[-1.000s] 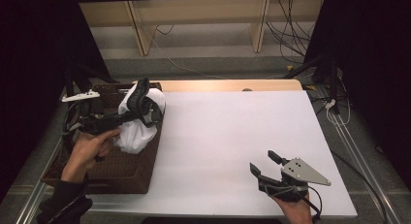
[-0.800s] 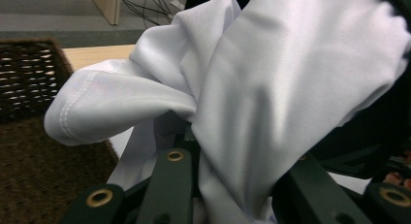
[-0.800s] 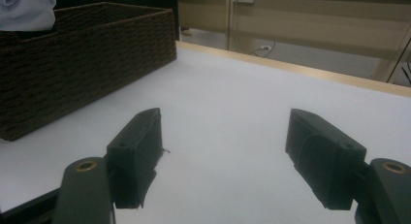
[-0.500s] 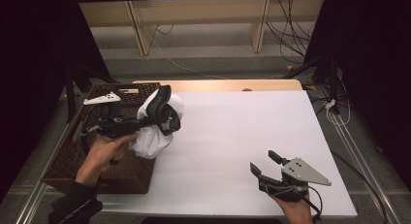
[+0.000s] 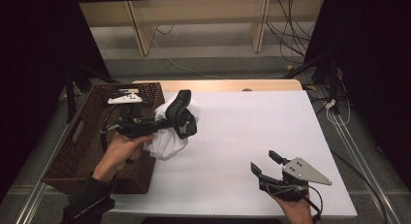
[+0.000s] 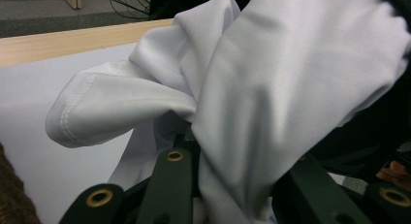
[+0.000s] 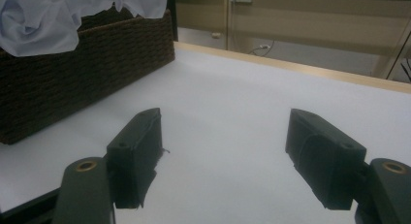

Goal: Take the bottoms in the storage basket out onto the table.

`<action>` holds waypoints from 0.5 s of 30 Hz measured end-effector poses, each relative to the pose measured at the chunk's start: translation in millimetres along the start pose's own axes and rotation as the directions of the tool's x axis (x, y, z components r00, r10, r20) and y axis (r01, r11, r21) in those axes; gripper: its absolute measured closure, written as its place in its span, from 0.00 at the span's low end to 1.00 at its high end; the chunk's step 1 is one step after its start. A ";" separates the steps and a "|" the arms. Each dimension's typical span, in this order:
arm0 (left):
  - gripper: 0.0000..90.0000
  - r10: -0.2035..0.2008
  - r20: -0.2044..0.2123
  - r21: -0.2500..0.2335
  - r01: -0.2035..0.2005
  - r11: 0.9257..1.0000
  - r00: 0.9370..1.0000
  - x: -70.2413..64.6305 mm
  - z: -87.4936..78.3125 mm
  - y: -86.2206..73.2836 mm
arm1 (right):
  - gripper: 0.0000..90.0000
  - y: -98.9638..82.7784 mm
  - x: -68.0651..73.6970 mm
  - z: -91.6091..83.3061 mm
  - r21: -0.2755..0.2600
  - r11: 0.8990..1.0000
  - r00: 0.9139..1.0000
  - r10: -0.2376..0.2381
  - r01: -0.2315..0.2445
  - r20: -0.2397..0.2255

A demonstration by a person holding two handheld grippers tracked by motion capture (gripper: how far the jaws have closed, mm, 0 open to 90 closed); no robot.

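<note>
Left tool (image 5: pixel 177 118) is clenched on the white cloth (image 5: pixel 167 139), carrying it in the air over the basket's (image 5: pixel 77 153) right rim and the table (image 5: pixel 242 132) edge. Right tool (image 5: pixel 267 166) sits low near the table's front, jaws spread wide, gripping nothing.

The cloth (image 5: pixel 170 136) hangs between the left gripper (image 5: pixel 178 118) fingers, over the basket's (image 5: pixel 82 151) right wall and the desk (image 5: pixel 242 132) edge beside it. The basket sits left of the fingers. The right gripper (image 5: pixel 265 165) rests on the desk, well apart to the right.
</note>
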State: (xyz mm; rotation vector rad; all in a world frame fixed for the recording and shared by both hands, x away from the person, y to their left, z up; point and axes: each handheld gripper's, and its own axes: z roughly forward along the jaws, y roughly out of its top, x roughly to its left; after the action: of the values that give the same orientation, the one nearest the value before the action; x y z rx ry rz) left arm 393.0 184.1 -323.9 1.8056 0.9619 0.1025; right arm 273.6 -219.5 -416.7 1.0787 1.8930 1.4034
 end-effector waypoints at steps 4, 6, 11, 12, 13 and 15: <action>0.83 0.008 0.010 0.009 -0.008 1.000 1.000 -6.1 11.6 2.3 | 0.34 0.0 -0.1 -0.8 -0.002 1.000 1.000 -0.003 0.003 0.000; 0.83 0.015 0.016 0.015 -0.015 1.000 1.000 -9.2 17.4 2.8 | 0.34 0.1 -0.4 -1.0 -0.003 1.000 1.000 0.000 0.000 -0.001; 0.83 0.023 0.016 0.026 -0.023 0.999 1.000 -12.2 29.3 3.2 | 0.34 0.0 -0.3 -0.9 -0.002 1.000 1.000 -0.003 0.003 -0.001; 0.83 0.021 0.017 0.027 -0.021 0.999 1.000 -12.1 31.5 3.0 | 0.34 0.0 -0.3 -0.9 -0.002 1.000 1.000 -0.003 0.003 -0.001; 0.83 0.019 0.016 0.027 -0.019 0.999 1.000 -12.1 33.6 2.8 | 0.34 0.0 -0.3 -0.9 -0.002 1.000 1.000 -0.003 0.003 -0.001; 0.83 0.015 0.011 0.032 -0.016 0.999 1.000 -12.1 39.3 1.7 | 0.34 0.0 -0.4 -0.9 -0.002 1.000 1.000 -0.003 0.003 0.000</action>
State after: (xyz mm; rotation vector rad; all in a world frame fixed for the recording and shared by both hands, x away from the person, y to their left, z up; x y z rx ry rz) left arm 404.7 146.5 -336.1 1.8418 0.9472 0.0879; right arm 273.1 -220.2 -416.5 1.0740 1.8920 1.4036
